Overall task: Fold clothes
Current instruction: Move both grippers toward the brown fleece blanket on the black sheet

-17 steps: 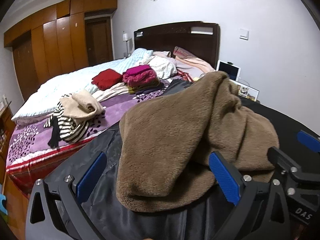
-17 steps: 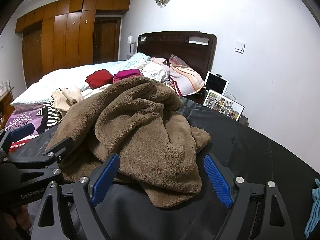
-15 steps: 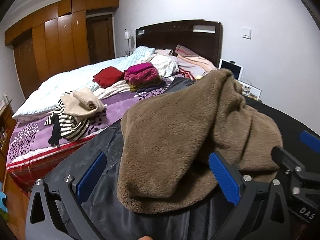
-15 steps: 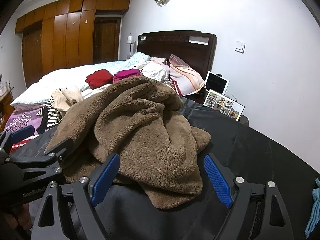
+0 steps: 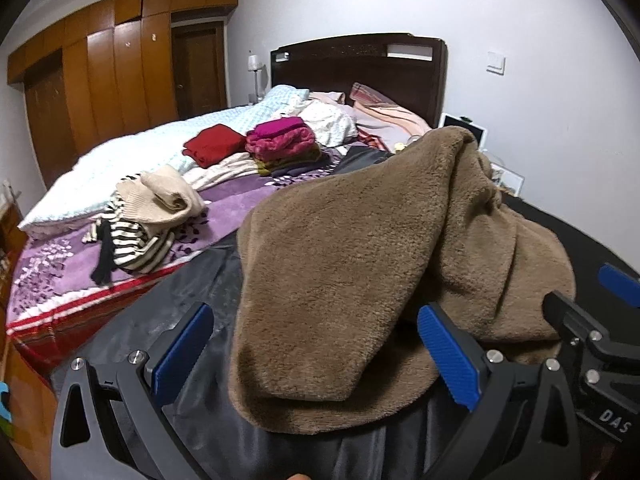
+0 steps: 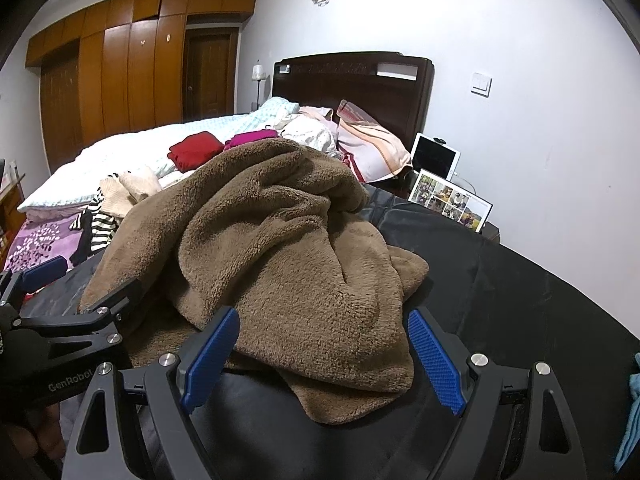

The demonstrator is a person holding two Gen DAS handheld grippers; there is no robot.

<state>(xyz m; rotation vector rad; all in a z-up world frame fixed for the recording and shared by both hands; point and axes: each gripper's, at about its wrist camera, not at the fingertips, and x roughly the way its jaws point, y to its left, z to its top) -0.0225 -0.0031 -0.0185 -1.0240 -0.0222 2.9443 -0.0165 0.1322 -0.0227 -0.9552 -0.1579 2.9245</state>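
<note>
A crumpled brown fleece garment (image 5: 360,272) (image 6: 288,248) lies in a heap on a black sheet (image 5: 192,312) (image 6: 520,288). My left gripper (image 5: 316,356) is open wide, and the garment's near hem lies between its blue pads (image 5: 184,352) without being pinched. My right gripper (image 6: 323,358) is also open, its blue pads (image 6: 436,360) standing either side of the garment's near fold. The two grippers sit side by side at the near edge. Each shows in the other's view: the right gripper (image 5: 600,320) and the left gripper (image 6: 60,320).
Behind the sheet is a bed with a purple cover (image 5: 60,264). It carries a striped and cream pile (image 5: 148,216), a red folded item (image 5: 212,144), a magenta stack (image 5: 280,140) and pillows. A photo frame (image 6: 452,200) and tablet (image 6: 436,156) stand by the headboard.
Almost nothing: the left view has drifted very slightly toward the garment. Both sets of jaws stay as wide, and the garment has not moved.
</note>
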